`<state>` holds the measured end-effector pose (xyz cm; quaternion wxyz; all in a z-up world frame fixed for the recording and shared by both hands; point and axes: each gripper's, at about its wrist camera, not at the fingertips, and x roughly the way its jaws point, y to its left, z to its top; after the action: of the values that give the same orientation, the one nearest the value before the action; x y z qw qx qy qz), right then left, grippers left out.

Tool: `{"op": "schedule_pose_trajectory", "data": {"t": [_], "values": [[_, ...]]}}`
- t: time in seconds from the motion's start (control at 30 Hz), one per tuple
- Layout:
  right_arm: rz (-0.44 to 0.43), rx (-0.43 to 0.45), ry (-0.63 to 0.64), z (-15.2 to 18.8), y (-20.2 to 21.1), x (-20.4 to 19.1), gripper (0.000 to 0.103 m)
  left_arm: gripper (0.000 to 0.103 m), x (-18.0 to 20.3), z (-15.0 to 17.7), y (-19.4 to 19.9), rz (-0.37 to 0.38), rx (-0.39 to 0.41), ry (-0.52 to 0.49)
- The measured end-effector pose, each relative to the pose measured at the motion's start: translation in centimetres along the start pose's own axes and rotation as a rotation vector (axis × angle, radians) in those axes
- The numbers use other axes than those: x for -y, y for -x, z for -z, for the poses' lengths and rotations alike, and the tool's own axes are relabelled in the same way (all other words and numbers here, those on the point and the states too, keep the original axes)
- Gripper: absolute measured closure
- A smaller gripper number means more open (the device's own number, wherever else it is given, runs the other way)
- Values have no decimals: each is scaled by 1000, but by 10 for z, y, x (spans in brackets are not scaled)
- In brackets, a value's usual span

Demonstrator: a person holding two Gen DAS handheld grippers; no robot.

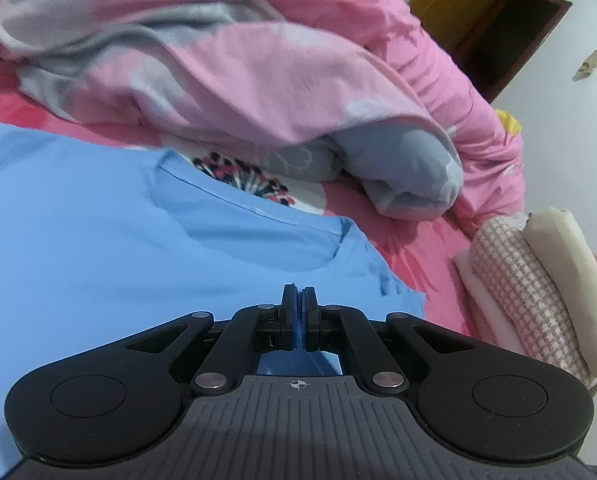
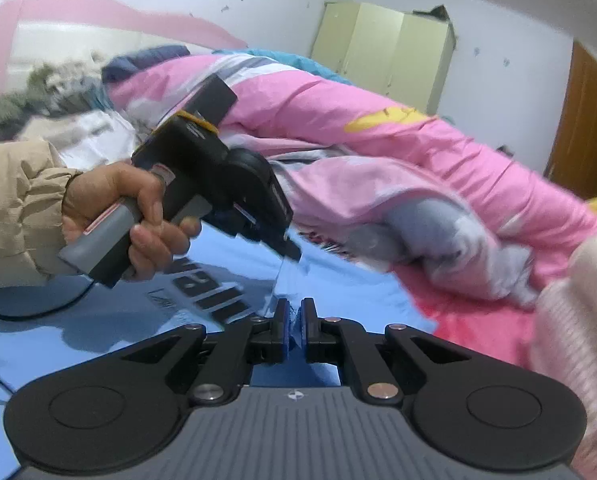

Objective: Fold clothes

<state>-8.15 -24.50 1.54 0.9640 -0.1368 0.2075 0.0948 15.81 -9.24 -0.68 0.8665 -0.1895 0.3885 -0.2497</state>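
A light blue T-shirt point(image 1: 98, 240) lies spread on the bed, its neckline point(image 1: 258, 216) towards the quilt. My left gripper point(image 1: 298, 294) is shut, with blue cloth pinched between its fingers near the collar edge. The right wrist view shows the same left gripper point(image 2: 292, 252) held by a hand point(image 2: 138, 208) in a beige sleeve, a fold of the shirt hanging from its tip. My right gripper point(image 2: 294, 304) is also shut on the T-shirt point(image 2: 338, 292), close below the left one. Black lettering point(image 2: 206, 288) shows on the shirt.
A bunched pink quilt point(image 1: 298, 80) lies right behind the shirt. A stack of folded clothes point(image 1: 530, 292) with a checked pink piece sits at the right on the red-pink bed sheet point(image 1: 398, 232). A pale wardrobe point(image 2: 386, 52) and a wooden door point(image 2: 586, 136) stand beyond.
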Motion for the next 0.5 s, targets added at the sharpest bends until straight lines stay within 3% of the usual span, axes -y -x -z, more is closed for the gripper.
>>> {"op": "schedule_pose_trajectory", "data": {"t": [0.33,0.5], "values": [[-118,-165,5,29,-18,-18,93,103,-19,25,13,-100,-33,-47],[-87,-134,-97,31,1,7,82,103,-29,30,27,-142,16,-29]]}}
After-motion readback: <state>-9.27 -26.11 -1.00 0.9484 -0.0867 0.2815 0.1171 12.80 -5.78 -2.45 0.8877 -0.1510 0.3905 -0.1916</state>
